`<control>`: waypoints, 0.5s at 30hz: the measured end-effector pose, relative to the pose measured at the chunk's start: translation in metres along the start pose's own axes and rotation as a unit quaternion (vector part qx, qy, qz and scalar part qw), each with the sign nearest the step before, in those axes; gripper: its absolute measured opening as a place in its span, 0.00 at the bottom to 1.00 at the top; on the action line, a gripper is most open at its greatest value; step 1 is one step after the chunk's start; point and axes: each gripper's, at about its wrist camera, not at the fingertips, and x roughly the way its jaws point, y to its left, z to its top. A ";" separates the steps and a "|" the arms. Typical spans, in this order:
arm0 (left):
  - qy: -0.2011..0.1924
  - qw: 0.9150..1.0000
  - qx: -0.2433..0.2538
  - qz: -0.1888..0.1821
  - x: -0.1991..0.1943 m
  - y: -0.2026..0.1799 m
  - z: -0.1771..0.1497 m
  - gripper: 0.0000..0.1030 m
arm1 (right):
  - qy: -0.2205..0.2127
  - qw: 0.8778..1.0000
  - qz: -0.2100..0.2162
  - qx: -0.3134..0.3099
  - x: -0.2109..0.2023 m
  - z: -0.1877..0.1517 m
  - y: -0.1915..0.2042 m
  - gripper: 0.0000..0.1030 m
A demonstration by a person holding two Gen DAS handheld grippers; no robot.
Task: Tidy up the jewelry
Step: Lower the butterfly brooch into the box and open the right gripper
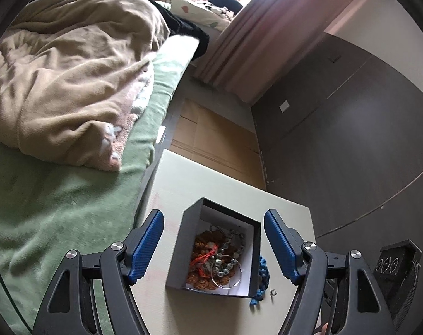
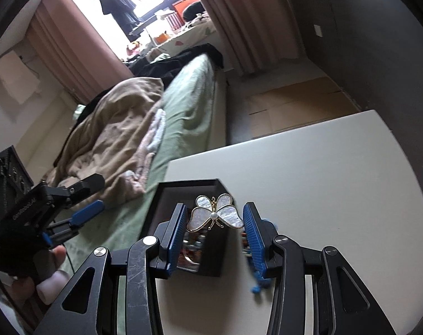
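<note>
A black box with a white lining stands on the pale table and holds tangled jewelry: orange beads, a silver chain, a hoop. My left gripper is open, above the box, its blue pads on either side. A blue braided cord and a small ring lie on the table right of the box. My right gripper is shut on a pearly butterfly brooch, held over the box. The left gripper shows at the left of the right wrist view.
A bed with a green sheet and a beige blanket borders the table on the left. Flat cardboard lies on the floor beyond the table. Dark cabinet doors stand at the right. A pink curtain hangs behind.
</note>
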 end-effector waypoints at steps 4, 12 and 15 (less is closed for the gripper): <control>-0.004 1.000 -0.008 0.000 -0.002 0.006 0.004 0.73 | 0.003 1.000 0.028 0.003 0.007 0.000 0.009 0.41; -0.003 1.000 -0.018 -0.002 -0.001 0.013 0.007 0.73 | 0.037 0.995 0.091 0.025 0.029 -0.002 0.019 0.61; -0.001 1.000 -0.016 -0.001 -0.001 0.012 0.007 0.73 | 0.038 0.995 0.084 0.039 0.029 -0.004 0.012 0.68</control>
